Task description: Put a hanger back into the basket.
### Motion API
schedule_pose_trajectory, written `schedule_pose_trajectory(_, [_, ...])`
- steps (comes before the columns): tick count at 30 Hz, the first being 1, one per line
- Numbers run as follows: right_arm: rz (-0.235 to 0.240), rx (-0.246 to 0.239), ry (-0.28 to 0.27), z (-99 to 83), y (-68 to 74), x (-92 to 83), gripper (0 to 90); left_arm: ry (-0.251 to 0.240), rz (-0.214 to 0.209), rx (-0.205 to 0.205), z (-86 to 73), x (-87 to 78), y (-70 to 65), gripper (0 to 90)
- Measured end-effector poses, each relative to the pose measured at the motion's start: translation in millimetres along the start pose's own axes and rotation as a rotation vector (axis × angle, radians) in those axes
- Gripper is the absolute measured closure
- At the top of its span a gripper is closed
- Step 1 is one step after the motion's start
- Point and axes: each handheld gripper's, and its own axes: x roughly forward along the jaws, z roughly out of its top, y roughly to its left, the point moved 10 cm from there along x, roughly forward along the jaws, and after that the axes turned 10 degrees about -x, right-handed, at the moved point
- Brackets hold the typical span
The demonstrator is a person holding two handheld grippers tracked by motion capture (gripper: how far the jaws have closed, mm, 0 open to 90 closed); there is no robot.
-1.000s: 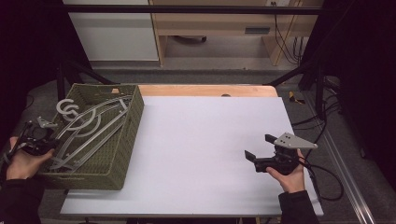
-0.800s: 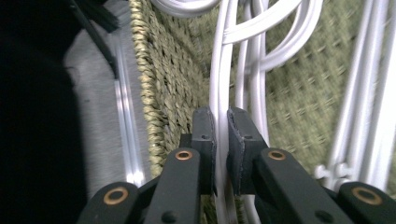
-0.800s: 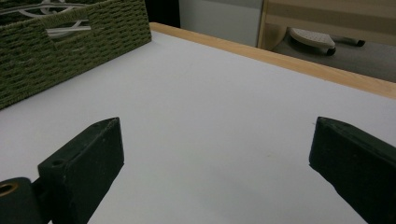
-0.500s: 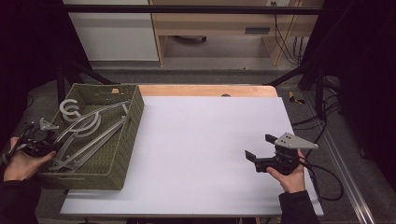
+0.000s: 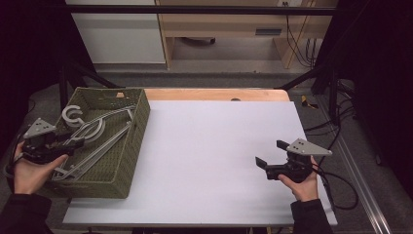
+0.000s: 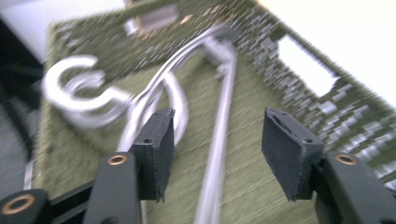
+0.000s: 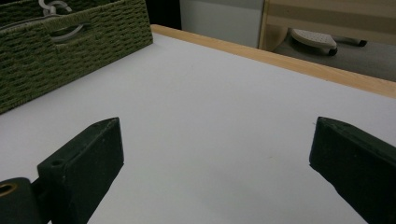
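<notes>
Several grey hangers [image 5: 100, 130] lie in the green woven basket [image 5: 142, 122] at the table's left. My left gripper [image 5: 74, 141] hovers over the basket's left side. Its jaws have just been opening and press on nothing. In the left gripper view, the left gripper [image 6: 217, 140] stands apart over a hanger bar [image 6: 223, 100], with the hooks [image 6: 77, 93] further off above the basket floor [image 6: 261, 70]. My right gripper [image 5: 271, 155] rests at the table's right, held in a hand. In its own view, the right gripper [image 7: 217, 130] is open wide over bare white tabletop.
The white tabletop [image 5: 209, 146] spreads between basket and right hand, with a wooden strip [image 5: 214, 94] along its far edge. The basket's wall [image 7: 70, 51] shows far off in the right gripper view. Black frame bars and cables stand around the table.
The hangers, lifted above the basket rim a second ago, have dropped into the basket. My left gripper has let go of them and risen slightly. The right gripper has stayed put.
</notes>
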Motion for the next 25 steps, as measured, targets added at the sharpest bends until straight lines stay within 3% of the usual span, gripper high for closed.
schedule_pose_trajectory(7, [-0.002,0.007,-0.015,1.8,-0.4,-0.9,3.1,-0.084,-0.081,-0.011,3.4,1.7,-41.7,30.0])
schedule_pose_trajectory(14, [-0.003,0.014,-0.028,3.0,-1.4,-2.4,2.9,-0.148,-0.188,-0.044,-1.4,10.6,-84.8,24.2])
schedule_pose_trajectory(20, [-0.006,0.033,-0.048,4.0,-2.2,-5.0,2.9,-0.148,-0.252,-0.031,-10.3,19.0,-111.8,16.2])
schedule_pose_trajectory(25, [-0.005,0.035,-0.059,3.9,-3.9,-7.2,2.8,-0.163,-0.257,0.006,-11.9,19.2,-124.0,11.3])
